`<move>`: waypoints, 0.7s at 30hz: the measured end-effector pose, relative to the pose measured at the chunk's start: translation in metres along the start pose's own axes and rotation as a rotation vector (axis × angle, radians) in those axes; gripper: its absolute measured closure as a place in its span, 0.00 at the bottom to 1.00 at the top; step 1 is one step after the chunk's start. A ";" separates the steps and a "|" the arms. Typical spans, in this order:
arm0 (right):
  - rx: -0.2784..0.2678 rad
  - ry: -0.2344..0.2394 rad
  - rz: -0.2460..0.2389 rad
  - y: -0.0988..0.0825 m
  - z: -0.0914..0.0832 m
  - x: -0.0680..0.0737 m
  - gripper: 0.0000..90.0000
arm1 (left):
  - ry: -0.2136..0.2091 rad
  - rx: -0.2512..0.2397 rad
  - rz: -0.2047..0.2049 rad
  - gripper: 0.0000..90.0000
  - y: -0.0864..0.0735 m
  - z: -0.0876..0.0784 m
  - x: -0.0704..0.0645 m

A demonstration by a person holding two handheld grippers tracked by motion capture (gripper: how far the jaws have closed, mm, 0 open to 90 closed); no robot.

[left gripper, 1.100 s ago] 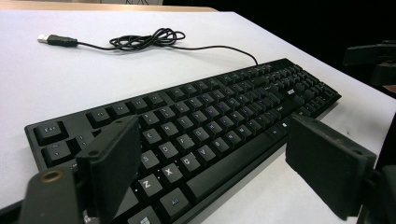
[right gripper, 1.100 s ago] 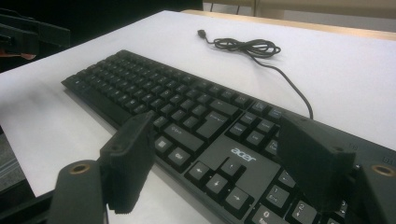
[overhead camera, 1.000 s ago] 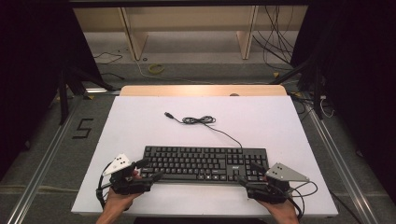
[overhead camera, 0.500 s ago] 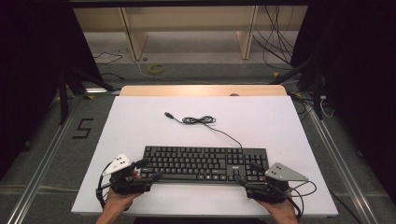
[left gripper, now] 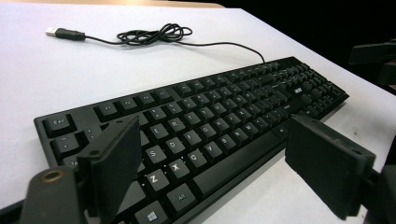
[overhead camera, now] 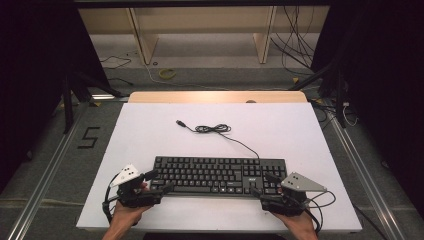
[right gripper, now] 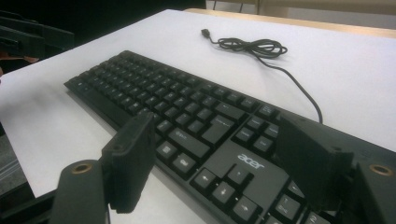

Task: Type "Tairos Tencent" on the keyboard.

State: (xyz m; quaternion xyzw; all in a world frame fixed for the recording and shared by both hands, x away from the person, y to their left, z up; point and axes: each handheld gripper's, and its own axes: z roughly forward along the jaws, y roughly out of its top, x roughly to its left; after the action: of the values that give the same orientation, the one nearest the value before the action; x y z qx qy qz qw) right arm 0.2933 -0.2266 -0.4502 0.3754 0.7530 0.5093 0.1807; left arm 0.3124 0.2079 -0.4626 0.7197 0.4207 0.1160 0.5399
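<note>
Left gripper (overhead camera: 159, 182): jaws spread wide, nothing clamped. They straddle the near-left corner of the keyboard (overhead camera: 220, 175): in the left gripper view one jaw sits over the left-end keys near the Z/X rows, the other is off the near edge, over bare table beside the space bar. Can't tell if either jaw touches the keyboard.

Right gripper (overhead camera: 261, 184): jaws also spread wide, empty. They straddle the near-right corner: in the right gripper view one jaw hangs off the near edge by the arrow keys, the other is over the number pad end, next to the logo.

Keyboard lies flat, long side left-right, on the near half of the white table (overhead camera: 150, 130), roughly centred between left and right edges. Its near edge is close to the table's near edge, with a narrow white strip between where both hands sit.

Room: wide bare table left and right of the keyboard, more on the far side. One obstruction there: the cable (overhead camera: 214, 129), running from the keyboard's far-right edge to a loose coil mid-table, with the USB plug (overhead camera: 180, 122) lying just left of the coil. A wooden strip (overhead camera: 215, 97) runs along the table's far edge.
</note>
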 end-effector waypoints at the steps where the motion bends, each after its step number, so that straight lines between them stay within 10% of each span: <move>1: 0.002 0.003 0.000 0.001 0.001 0.001 0.34 | 0.003 0.001 -0.002 0.21 0.000 0.000 0.001; 21: 0.059 0.087 -0.034 0.035 0.048 0.016 0.39 | 0.085 0.042 -0.043 0.34 0.000 -0.001 0.010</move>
State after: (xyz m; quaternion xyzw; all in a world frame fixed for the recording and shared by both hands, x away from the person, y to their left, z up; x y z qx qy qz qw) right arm 0.3278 -0.1773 -0.4365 0.3451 0.7812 0.4995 0.1453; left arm 0.3179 0.2160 -0.4655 0.7160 0.4612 0.1259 0.5087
